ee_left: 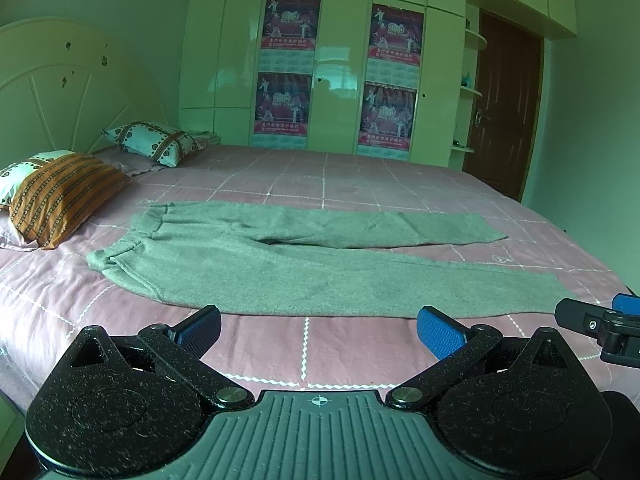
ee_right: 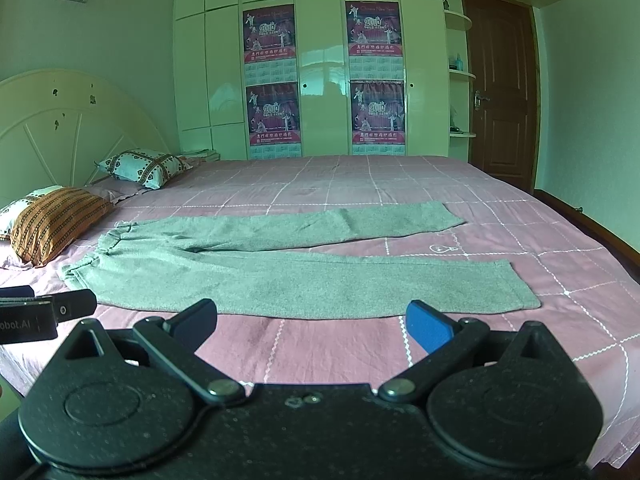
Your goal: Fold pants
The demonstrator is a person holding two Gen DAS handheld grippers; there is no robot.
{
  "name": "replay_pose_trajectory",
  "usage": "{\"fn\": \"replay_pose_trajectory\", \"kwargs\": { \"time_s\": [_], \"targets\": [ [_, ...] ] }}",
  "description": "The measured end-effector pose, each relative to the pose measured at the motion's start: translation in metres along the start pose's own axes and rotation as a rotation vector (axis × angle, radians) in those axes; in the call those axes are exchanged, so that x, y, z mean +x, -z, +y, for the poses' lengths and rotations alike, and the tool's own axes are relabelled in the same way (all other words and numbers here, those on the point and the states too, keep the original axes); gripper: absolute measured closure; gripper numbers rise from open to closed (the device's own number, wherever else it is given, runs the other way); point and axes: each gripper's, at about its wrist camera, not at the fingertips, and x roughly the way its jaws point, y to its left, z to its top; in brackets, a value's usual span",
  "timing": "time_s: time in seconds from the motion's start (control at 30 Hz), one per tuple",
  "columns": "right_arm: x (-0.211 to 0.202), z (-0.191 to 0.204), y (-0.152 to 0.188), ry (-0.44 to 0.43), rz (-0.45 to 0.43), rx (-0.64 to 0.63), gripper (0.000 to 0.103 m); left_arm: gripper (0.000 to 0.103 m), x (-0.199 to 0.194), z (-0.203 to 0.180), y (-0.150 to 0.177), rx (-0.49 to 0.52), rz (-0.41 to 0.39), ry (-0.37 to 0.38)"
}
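You are holding the left gripper (ee_left: 318,332) just above the near edge of the bed (ee_left: 360,184), its blue-padded fingers (ee_left: 438,336) spread wide apart and gripping nothing. Just beyond them the grey pants (ee_left: 304,276) are lying flat on the pink checked sheet, waistband to the left, both legs running to the right and splitting slightly. The right gripper (ee_left: 600,322) is showing at the right edge, near the end of the near leg. Two patterned pillows (ee_left: 60,196) are resting far left by the headboard (ee_left: 60,88); a wardrobe (ee_left: 340,60) with posters is standing beyond.
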Motion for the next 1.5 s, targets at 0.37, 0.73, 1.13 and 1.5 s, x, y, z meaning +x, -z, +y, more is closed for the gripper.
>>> {"fn": "replay_pose_trajectory", "kwargs": {
  "time_s": [0.37, 0.73, 1.13, 1.5],
  "targets": [
    [-0.0001, 0.0014, 0.0008, 0.001, 0.001, -0.002, 0.008, 0.000, 0.0028, 0.0058, 0.0031, -0.002, 0.002, 0.003],
    [0.0004, 0.0016, 0.0012, 0.001, 0.001, -0.003, 0.008, 0.000, 0.0031, 0.0062, 0.0037, -0.002, 0.003, 0.004],
    [0.0022, 0.0018, 0.0040, 0.002, 0.004, -0.004, 0.008, 0.000, 0.0042, 0.0071, 0.0044, -0.001, 0.003, 0.003],
    [0.0032, 0.0011, 0.0063, 0.002, 0.005, -0.005, 0.008, 0.000, 0.0044, 0.0087, 0.0036, 0.000, 0.006, 0.003]
  ]
}}
